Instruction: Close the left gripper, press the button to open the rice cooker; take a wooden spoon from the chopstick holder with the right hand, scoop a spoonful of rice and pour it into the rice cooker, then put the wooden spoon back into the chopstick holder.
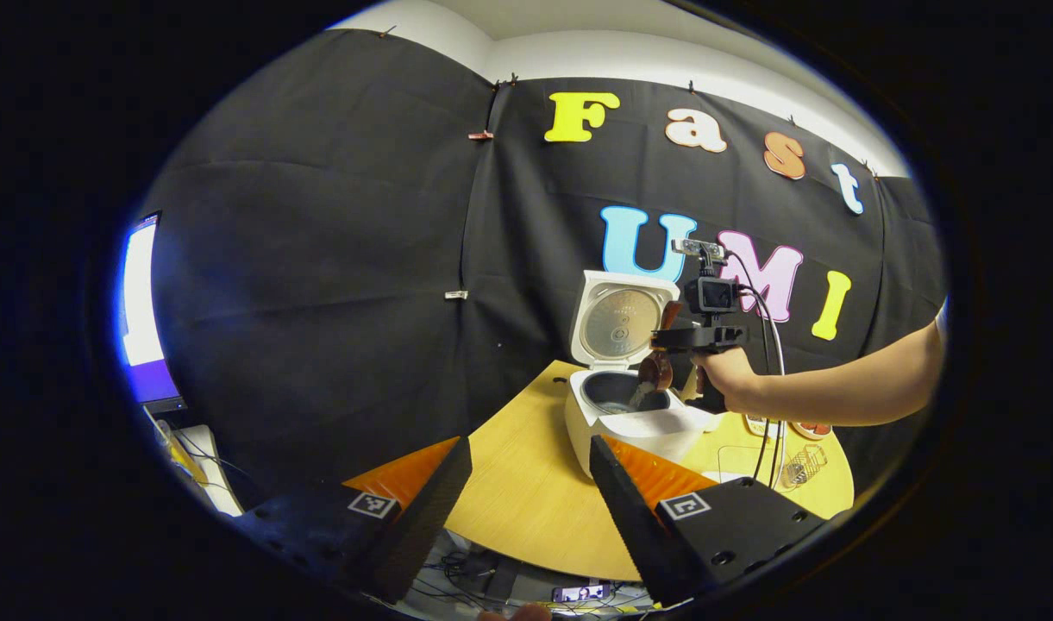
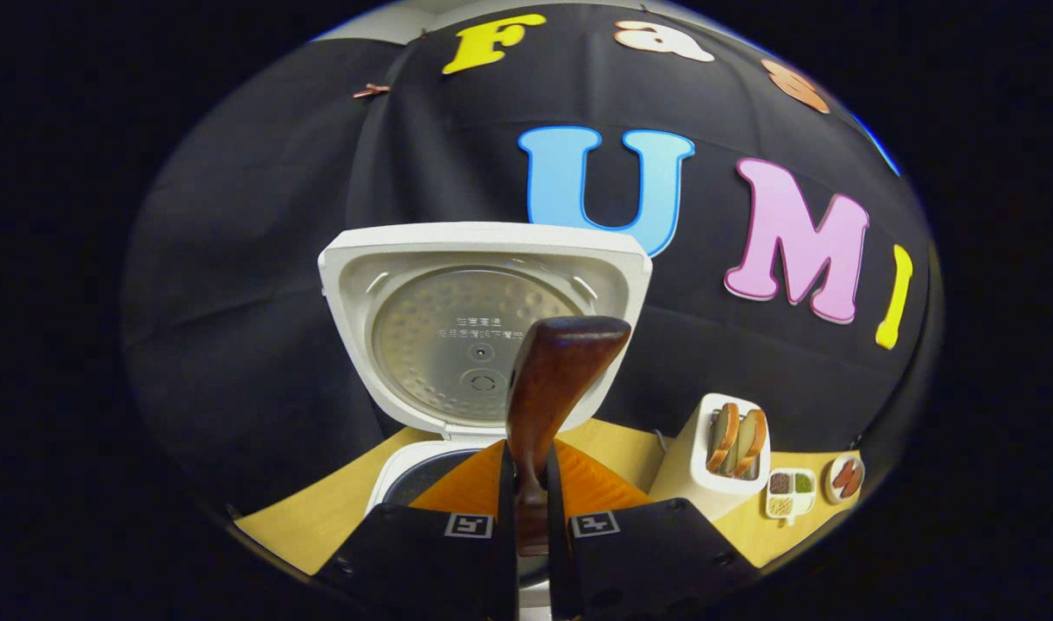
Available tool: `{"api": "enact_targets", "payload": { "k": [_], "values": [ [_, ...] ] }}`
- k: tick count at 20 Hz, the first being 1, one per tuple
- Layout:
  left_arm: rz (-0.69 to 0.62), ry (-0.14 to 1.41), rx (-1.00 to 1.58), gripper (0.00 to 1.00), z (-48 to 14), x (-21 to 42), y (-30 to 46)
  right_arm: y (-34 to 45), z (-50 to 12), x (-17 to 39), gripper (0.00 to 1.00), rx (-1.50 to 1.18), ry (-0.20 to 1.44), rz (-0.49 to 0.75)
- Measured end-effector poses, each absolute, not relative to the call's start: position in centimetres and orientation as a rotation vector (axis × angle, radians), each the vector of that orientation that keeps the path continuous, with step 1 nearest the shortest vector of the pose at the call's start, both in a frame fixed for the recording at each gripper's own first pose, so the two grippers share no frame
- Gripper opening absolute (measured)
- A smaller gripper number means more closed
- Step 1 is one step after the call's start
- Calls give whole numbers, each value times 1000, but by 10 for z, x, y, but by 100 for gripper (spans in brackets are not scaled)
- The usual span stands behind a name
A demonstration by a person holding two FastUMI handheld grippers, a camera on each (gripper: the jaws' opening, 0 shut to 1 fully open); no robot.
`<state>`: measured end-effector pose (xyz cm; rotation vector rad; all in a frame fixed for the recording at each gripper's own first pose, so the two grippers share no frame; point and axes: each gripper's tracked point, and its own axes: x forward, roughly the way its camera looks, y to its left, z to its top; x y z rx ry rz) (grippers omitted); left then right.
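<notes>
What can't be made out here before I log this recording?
- Rice in the pot: in the right gripper view the right hand-held gripper and wooden spoon hide the rice cooker pot.
- Spoon's load: in the left gripper view the spoon bowl is too small to judge.

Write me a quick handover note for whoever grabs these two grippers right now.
Left gripper: jaws open, empty, held back from the table.
Right gripper: shut on the wooden spoon, held over the rice cooker.
Done: lid is up, spoon taken; rice seems to be pouring from the tipped spoon into the pot.
Left: finish the pour, then return the spoon to the chopstick holder, beside the cooker.
</notes>
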<state>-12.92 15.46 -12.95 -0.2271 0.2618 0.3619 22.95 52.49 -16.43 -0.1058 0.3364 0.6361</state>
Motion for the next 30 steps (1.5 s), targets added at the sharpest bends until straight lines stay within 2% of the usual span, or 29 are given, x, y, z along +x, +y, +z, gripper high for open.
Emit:
{"api": "enact_targets", "payload": {
  "k": [13, 19, 26, 27, 28, 30],
  "values": [
    [343, 261, -230, 95, -130, -132, 146, 544, -138, 197, 18, -447, 80, 824],
    [339, 250, -230, 95, -126, -135, 144, 543, -127, 177, 18, -599, -57, 854],
    [330, 246, -231, 95, -125, -147, 135, 513, -115, 193, 18, -272, 166, 797],
    [329, 246, -230, 95, -125, -148, 134, 506, -113, 197, 14, -225, 192, 791],
    [329, 244, -227, 95, -125, -149, 133, 497, -109, 198, 18, -182, 211, 784],
    [326, 239, -216, 95, -122, -150, 130, 475, -99, 201, 18, -106, 226, 766]
  ]
}}
